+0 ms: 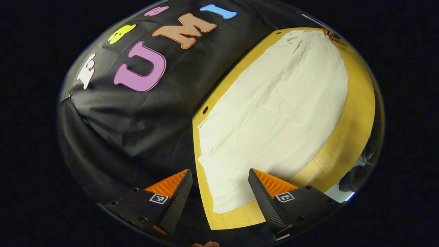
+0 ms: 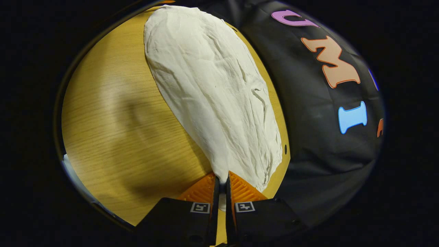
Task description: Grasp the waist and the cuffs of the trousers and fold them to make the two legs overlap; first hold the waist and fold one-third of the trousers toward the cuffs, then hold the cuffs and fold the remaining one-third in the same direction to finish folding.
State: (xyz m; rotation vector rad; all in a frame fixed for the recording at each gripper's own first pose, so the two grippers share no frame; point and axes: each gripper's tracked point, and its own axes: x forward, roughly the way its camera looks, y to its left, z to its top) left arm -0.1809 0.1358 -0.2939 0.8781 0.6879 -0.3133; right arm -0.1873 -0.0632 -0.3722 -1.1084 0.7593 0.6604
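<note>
In my left gripper view the trousers (image 1: 274,116) lie flat on the table (image 1: 356,113), running from six o'clock up toward one o'clock, with the booth wall (image 1: 144,113) off at nine to eleven. My left gripper (image 1: 219,188) hangs at six, one finger over the near end of the cloth, the other out past the table edge. In my right gripper view the trousers (image 2: 212,89) stretch from six up to twelve, bare table (image 2: 116,123) at nine, wall (image 2: 319,113) at three, and my right gripper (image 2: 222,187) at six has the near edge between its fingers.

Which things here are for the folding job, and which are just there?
For the job:
- trousers
- right tongs, pinching the trousers' end
- left tongs, open over the other end

Just there:
- wooden table
- black cloth wall
</note>
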